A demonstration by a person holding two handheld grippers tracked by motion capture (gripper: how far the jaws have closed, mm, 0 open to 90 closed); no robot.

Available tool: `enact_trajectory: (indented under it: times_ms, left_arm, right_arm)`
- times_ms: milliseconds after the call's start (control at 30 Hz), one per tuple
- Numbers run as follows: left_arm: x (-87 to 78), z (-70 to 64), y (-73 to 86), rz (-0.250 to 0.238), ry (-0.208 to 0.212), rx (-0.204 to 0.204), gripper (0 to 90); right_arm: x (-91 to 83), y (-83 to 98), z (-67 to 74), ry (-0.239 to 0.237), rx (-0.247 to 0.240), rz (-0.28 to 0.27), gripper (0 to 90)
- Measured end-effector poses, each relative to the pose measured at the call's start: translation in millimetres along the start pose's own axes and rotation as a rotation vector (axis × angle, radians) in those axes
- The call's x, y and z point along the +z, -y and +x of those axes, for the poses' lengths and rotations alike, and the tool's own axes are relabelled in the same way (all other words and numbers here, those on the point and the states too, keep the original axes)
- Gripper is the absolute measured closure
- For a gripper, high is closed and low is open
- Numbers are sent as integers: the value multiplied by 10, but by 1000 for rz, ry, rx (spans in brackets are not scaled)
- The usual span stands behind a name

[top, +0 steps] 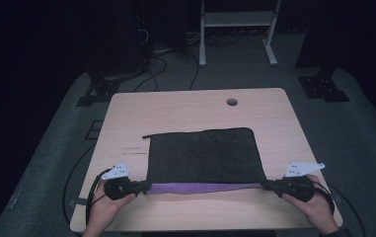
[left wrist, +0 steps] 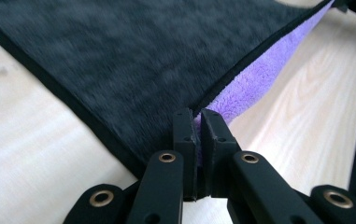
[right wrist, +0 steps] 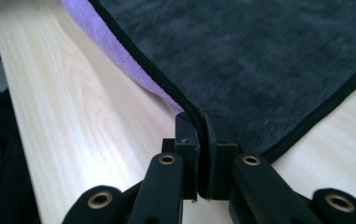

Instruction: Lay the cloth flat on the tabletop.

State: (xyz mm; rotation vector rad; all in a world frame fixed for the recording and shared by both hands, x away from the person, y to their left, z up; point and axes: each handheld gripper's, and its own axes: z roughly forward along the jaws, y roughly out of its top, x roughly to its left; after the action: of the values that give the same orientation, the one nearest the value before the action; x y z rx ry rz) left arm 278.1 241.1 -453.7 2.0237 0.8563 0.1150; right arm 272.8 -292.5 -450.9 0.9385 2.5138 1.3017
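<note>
- Now a dark grey cloth [top: 203,154] with a purple underside lies spread on the pale wooden worktop [top: 190,106], roughly in its middle and toward the person's side
- Its far edge and most of its body rest flat on the wood; the near edge is raised and pulled taut between the two tools, so a strip of the purple side shows along it
- The left tool [top: 143,187] is clamped tight on the near left corner of the cloth; in the left gripper view [left wrist: 198,122] the black-trimmed edge and the purple pile run straight in between its two pressed-together jaws
- The right tool [top: 266,185] is likewise closed hard on the near right corner; in the right gripper view [right wrist: 201,122] the black hem sits pinched between the jaws, with the grey side to one side of it and the purple to the other
- A hand [top: 104,210] holds the left tool low over the near left part of the worktop, and the other hand [top: 316,206] holds the right tool near the right edge
- A round hole [top: 232,102] shows in the worktop near its far edge, well apart from the cloth
- Cables [top: 79,190] trail from the tools off the near corners
</note>
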Motion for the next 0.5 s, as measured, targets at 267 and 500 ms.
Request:
enact_trajectory:
  times_ms: [267, 500]
  left_arm:
    - [81, -64, 156, 106, 4, 11, 746]
    - [-60, -19, 69, 11, -20, 5, 546]
  right_arm:
    - [47, 134, 78, -39, -2, 82, 722]
    - [-52, 87, 44, -42, -18, -35, 473]
